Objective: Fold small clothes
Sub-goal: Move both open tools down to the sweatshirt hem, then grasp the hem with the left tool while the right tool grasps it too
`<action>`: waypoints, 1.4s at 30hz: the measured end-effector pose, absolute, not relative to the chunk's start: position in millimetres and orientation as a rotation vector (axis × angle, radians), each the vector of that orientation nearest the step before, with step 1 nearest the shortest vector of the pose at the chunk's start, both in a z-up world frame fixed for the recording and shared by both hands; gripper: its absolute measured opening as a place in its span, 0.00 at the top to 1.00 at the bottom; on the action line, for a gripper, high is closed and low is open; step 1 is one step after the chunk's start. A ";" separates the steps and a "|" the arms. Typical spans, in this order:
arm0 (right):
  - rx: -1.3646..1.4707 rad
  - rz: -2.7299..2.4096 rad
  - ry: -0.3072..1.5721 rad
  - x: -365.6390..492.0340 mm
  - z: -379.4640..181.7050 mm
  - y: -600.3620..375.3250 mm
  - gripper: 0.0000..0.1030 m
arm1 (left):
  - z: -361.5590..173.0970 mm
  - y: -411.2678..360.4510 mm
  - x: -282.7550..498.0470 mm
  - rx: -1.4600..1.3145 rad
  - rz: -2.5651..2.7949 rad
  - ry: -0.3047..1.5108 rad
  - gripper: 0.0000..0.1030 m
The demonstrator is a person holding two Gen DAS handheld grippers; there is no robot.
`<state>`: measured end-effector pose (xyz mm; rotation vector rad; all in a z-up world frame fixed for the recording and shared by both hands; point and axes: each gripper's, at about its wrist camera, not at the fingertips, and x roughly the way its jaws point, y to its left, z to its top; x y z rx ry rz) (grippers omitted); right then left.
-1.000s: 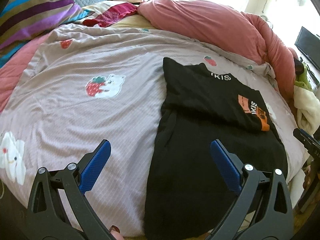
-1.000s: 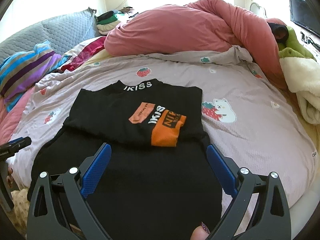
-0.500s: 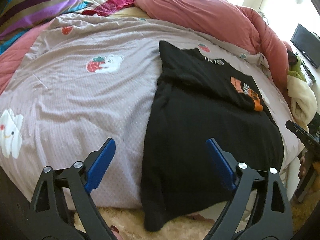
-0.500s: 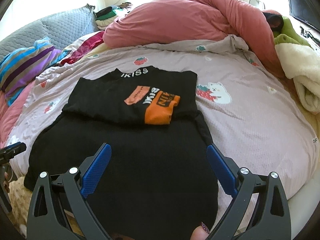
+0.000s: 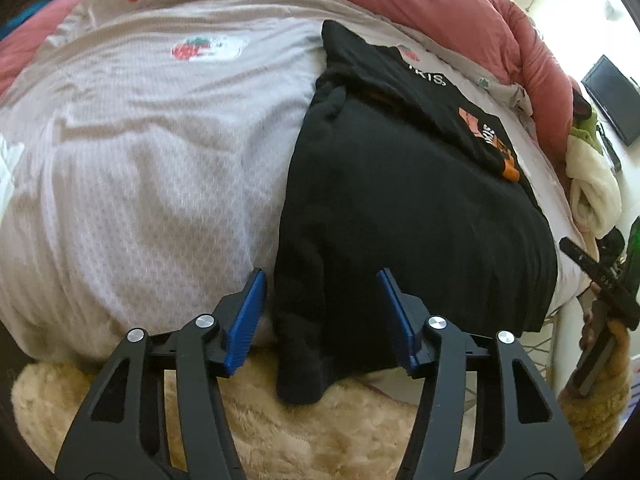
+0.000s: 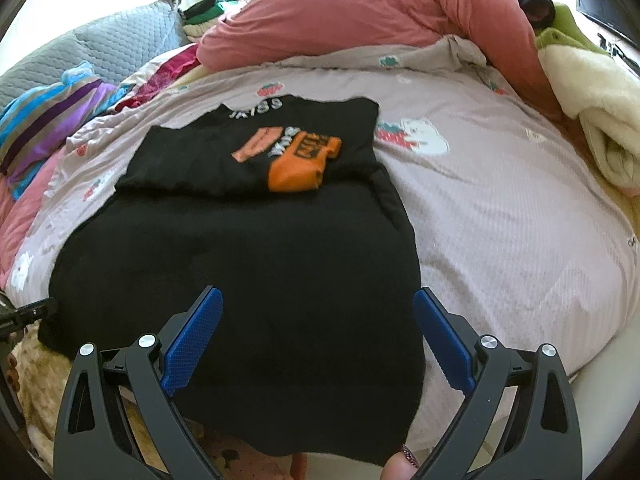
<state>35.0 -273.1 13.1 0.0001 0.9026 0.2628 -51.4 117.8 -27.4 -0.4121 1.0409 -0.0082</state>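
Observation:
A black shirt (image 5: 400, 200) with an orange print (image 6: 300, 164) lies on the pale strawberry-print bedsheet (image 5: 140, 160), its top part folded down over the body. The shirt's hem hangs over the near bed edge. My left gripper (image 5: 320, 276) is low at the hem's left corner. Its jaws are closing with that corner between them, and the blue pads (image 5: 248, 312) stand apart from the cloth. Over the shirt's (image 6: 240, 248) right hem corner, my right gripper (image 6: 317, 294) is wide open, its pads clear of the fabric.
A pink duvet (image 6: 360, 12) is heaped at the far side, with a striped pillow (image 6: 48, 120) at the left and a cream blanket (image 6: 600, 112) at the right. A fluffy beige rug (image 5: 320, 432) lies below the bed edge. The other gripper (image 5: 600, 276) shows at the right.
Both grippers have sunk toward the near hem of the black shirt. The left jaws have narrowed from wide open around the hem's left corner; the right jaws stay wide.

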 end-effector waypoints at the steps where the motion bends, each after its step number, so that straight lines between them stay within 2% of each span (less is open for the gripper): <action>1: 0.004 0.264 0.912 33.5 9.9 -274.8 0.07 | -28.9 118.3 -52.3 -0.420 -0.010 1.046 0.53; 8: 0.023 0.269 0.968 20.3 -5.7 -287.4 0.07 | -38.8 114.6 -52.9 -0.414 -0.008 1.083 0.55; 9: 0.021 0.267 0.975 17.8 -7.3 -289.1 0.07 | -39.6 113.0 -52.5 -0.408 -0.009 1.086 0.57; 11: 0.012 0.257 0.988 11.7 -11.2 -294.4 0.07 | -42.2 111.1 -51.6 -0.402 -0.009 1.095 0.68; 16: 0.017 0.230 1.031 1.0 -20.6 -311.5 0.07 | -44.7 110.7 -51.8 -0.423 -0.021 1.099 0.84; 20: 0.032 0.246 1.064 -5.4 -26.7 -320.6 0.09 | -43.4 108.8 -52.1 -0.417 -0.025 1.098 0.87; 23: 0.036 0.262 1.098 -9.2 -33.5 -322.5 0.21 | -43.1 108.5 -52.3 -0.419 -0.025 1.098 0.87; 27: 0.046 0.283 1.123 -11.3 -40.4 -323.3 0.31 | -42.3 108.6 -53.4 -0.418 -0.025 1.098 0.87; 33: 0.070 0.298 1.154 -11.8 -51.9 -325.8 0.36 | -41.9 109.4 -54.8 -0.423 -0.024 1.100 0.87; 42: 0.102 0.340 1.174 -11.9 -60.4 -328.3 0.56 | -43.2 108.9 -54.9 -0.415 -0.018 1.102 0.87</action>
